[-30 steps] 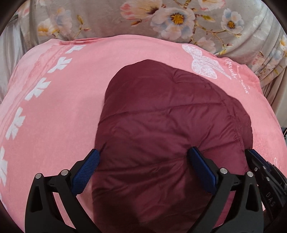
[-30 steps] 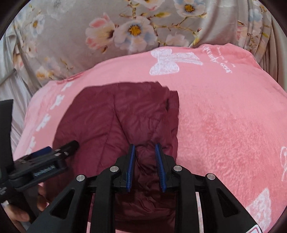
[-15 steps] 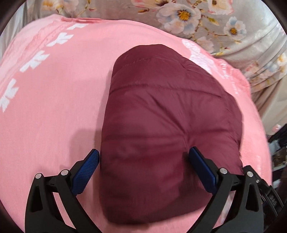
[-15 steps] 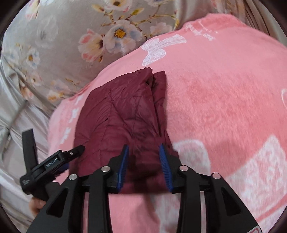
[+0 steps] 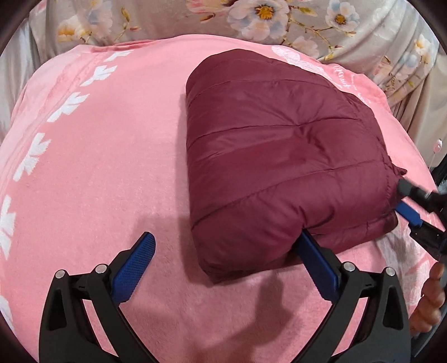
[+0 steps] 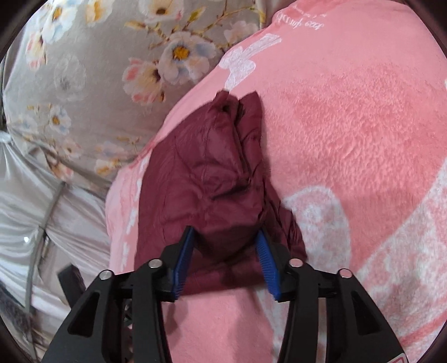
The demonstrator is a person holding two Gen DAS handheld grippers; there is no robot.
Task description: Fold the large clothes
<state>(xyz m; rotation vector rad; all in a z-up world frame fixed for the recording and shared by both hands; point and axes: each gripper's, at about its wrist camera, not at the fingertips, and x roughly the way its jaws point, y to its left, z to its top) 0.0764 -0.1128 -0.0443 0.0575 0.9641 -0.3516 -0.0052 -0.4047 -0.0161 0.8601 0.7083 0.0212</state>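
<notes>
A dark red quilted jacket (image 5: 279,156) lies folded into a puffy bundle on a pink blanket (image 5: 97,167). My left gripper (image 5: 226,245) is open wide at the bundle's near left corner; its right finger touches the jacket's near edge and its left finger is over bare blanket. In the right wrist view the jacket (image 6: 212,184) shows its layered right edge. My right gripper (image 6: 226,240) is partly open with jacket fabric bulging between its blue pads. The right gripper's tips also show in the left wrist view (image 5: 405,201), at the bundle's right edge.
The pink blanket (image 6: 349,139) has white butterfly and leaf prints. Grey floral bedding (image 5: 251,22) lies behind it and also shows in the right wrist view (image 6: 97,83). A hand (image 5: 430,301) holds the right gripper at the lower right.
The right gripper's jaws have opened wider around the jacket's edge. The left gripper has slid left and back, so the bundle now lies mostly beyond its right finger.
</notes>
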